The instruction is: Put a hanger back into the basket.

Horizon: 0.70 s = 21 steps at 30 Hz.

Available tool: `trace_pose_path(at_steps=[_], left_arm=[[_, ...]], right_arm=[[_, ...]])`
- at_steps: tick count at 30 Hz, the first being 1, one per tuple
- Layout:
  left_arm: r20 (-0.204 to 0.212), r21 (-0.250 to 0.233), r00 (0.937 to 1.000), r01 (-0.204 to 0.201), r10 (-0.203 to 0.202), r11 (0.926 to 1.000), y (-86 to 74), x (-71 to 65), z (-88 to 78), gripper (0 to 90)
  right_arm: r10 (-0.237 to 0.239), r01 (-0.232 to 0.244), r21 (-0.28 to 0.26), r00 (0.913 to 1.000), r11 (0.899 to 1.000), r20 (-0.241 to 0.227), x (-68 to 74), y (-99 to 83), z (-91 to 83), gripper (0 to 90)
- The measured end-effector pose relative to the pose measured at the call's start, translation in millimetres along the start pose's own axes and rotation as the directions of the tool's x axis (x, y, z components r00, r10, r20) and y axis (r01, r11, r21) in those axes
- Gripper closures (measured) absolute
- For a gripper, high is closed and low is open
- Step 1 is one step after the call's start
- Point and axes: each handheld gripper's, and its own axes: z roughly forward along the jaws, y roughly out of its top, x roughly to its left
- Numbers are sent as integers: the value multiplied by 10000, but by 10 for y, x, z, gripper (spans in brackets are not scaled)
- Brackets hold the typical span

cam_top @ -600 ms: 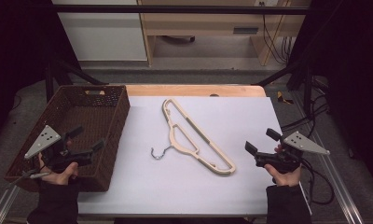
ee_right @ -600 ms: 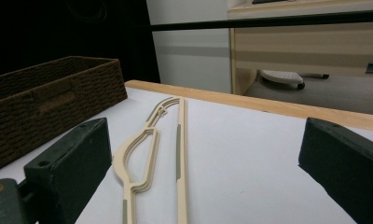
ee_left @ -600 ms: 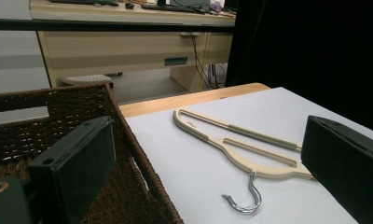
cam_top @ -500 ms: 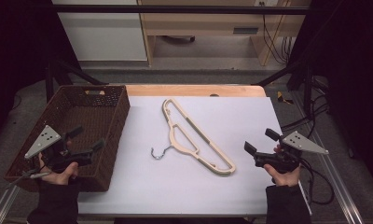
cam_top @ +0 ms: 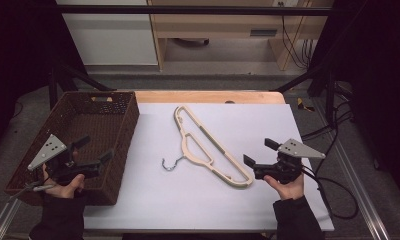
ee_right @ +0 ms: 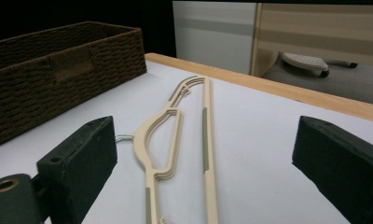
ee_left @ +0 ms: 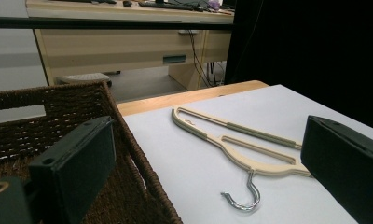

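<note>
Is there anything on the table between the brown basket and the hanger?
No. In the high view, bare white table lies between the basket and the hanger; its metal hook points toward the basket.

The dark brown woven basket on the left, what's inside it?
The dark brown woven basket looks bare on the visible part of its floor. The near stretch is covered by the left tongs and the hand holding them, so it cannot be checked.

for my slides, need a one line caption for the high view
Two hand-held grippers, left gripper and right gripper, open either side of a cream hanger beside a wicker basket.
</note>
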Motion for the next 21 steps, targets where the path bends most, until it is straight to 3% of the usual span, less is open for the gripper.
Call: trace_pose_path(at_steps=[6, 11, 16, 21], left_arm=[[-7, 19, 10000, 25, -25, 10000, -7, -14, 19, 28], [12, 73, 10000, -57, 57, 10000, -4, -27, 28, 28], [11, 123, 10000, -92, 92, 9999, -7, -40, 40, 29], [43, 108, 10000, -80, 80, 9999, -10, -58, 56, 29]], right_arm=[[-35, 46, 433, 9997, 9991, -241, 52, -4, 120, 142], [-361, 412, 1015, 9980, 9940, -511, 145, -27, 301, 182], [-567, 712, 1516, 9936, 9859, -981, 254, -36, 552, 259], [-544, 780, 2182, 9922, 9728, -1121, 303, -138, 745, 317]])
